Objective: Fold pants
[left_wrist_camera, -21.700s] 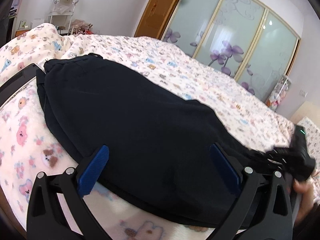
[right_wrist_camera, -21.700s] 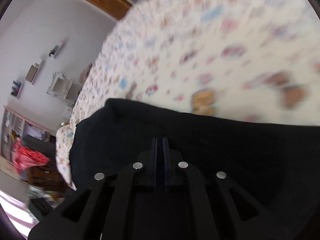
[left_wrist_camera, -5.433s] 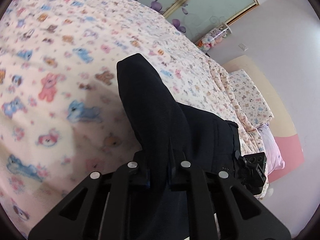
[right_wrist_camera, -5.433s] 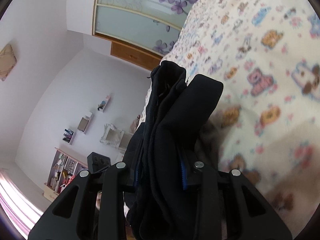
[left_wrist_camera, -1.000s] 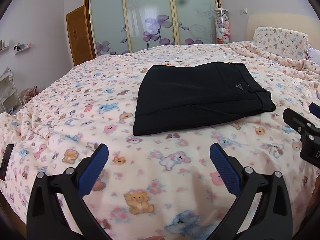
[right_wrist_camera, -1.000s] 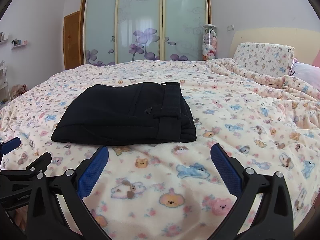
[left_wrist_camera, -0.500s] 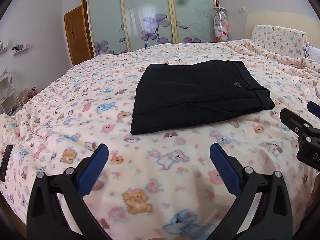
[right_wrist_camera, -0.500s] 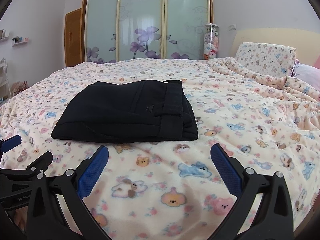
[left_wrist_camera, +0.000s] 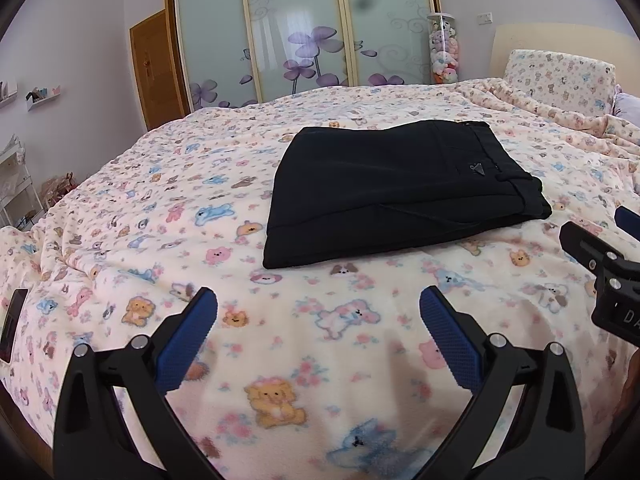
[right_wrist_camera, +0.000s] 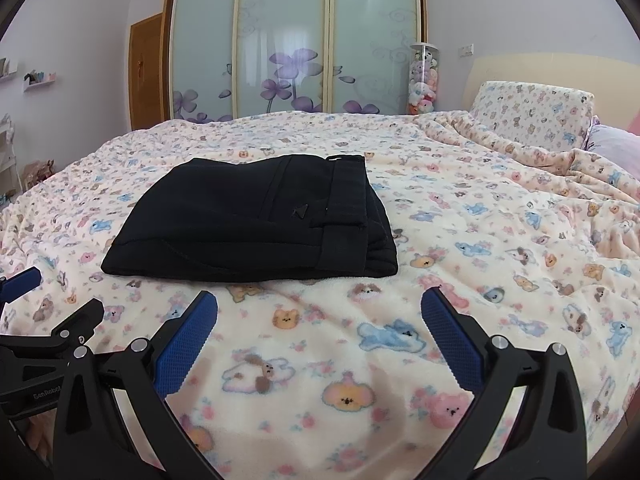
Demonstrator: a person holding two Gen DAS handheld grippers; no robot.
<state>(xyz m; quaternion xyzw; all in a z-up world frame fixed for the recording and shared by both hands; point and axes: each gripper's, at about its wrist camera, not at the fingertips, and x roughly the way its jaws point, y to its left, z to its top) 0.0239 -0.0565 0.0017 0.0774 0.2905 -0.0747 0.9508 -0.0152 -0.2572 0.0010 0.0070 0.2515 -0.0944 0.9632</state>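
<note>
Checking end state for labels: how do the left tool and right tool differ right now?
Little differs. The left tool sits nearer the black pants' folded end; the right tool sits nearer their waistband end. Shared: both open, empty, off the pants, above the bedspread.

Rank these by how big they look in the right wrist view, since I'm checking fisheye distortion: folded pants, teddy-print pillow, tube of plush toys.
1. folded pants, clearly largest.
2. teddy-print pillow.
3. tube of plush toys, smallest.
The pillow and tube sit farther back, so their true sizes are unsure.

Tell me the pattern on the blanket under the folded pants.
The fleece blanket is cream with small pastel cartoon bears and puppies, clearest in the right wrist view.
</note>
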